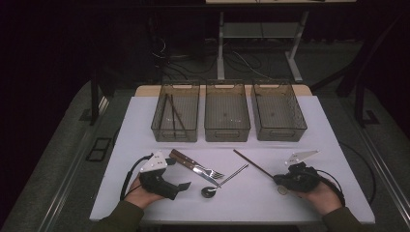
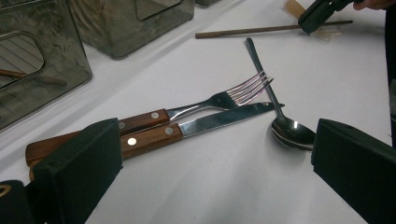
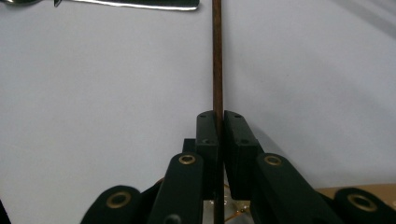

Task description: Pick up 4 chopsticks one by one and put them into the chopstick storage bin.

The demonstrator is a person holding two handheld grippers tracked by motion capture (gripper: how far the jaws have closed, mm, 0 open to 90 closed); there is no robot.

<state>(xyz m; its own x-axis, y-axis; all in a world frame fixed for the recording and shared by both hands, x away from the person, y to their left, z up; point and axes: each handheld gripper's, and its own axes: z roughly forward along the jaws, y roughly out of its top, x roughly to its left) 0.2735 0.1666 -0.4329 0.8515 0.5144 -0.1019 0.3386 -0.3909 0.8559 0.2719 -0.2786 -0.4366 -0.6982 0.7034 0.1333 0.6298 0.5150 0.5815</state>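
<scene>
Dark brown wood, thin and straight, the chopstick [image 3: 217, 56] lay on the white table [image 1: 300, 130] at the person's right, and the right gripper [image 3: 218, 122] had its jaws pressed together on the near end of it, the stick running out between the pads and away toward the middle of the table. In the high view the same chopstick [image 1: 254, 164] slanted up and left from the right gripper [image 1: 283, 180], its far tip near the middle bin [image 1: 227, 112]. The step in hand seemed to be lifting it for sorting; since two similar sticks [image 1: 174, 116] already lay in the left bin [image 1: 175, 111], that bin looked the likely goal. With the pinch so near one end, the long free part would tend to droop or swing, so a slow, level lift and a firm squeeze would serve best, keeping the tip clear of the spoon [image 1: 209, 192], fork [image 1: 208, 169] and knife [image 1: 191, 166] lying crossed just beside it. The left gripper [image 1: 181, 187] rested on the table with its jaws spread wide, holding nothing, pointed at that cutlery.
</scene>
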